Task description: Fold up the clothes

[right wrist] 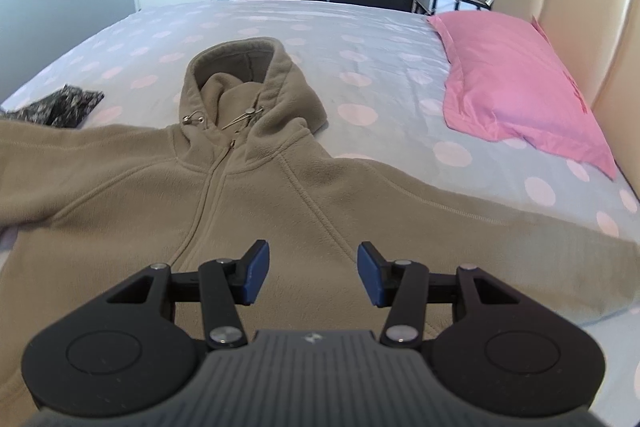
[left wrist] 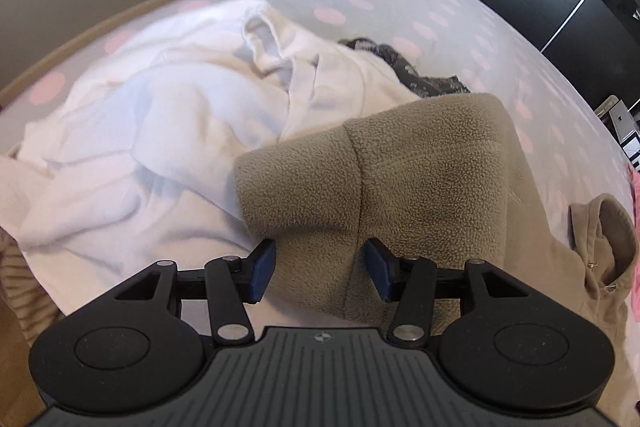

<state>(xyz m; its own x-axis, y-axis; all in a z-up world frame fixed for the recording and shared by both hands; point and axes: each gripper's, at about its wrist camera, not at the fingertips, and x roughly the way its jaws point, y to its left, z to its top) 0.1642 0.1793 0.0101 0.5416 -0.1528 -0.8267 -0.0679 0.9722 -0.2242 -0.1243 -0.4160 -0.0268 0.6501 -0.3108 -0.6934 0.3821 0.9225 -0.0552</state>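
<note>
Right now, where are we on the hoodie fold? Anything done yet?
Done: the tan hoodie lies flat on the bed, zipped, and one sleeve looks folded over. In hand: nothing; the left gripper is open over that sleeve, and the right gripper is open above the body. Left: the other sleeve, then the white pile.
</note>
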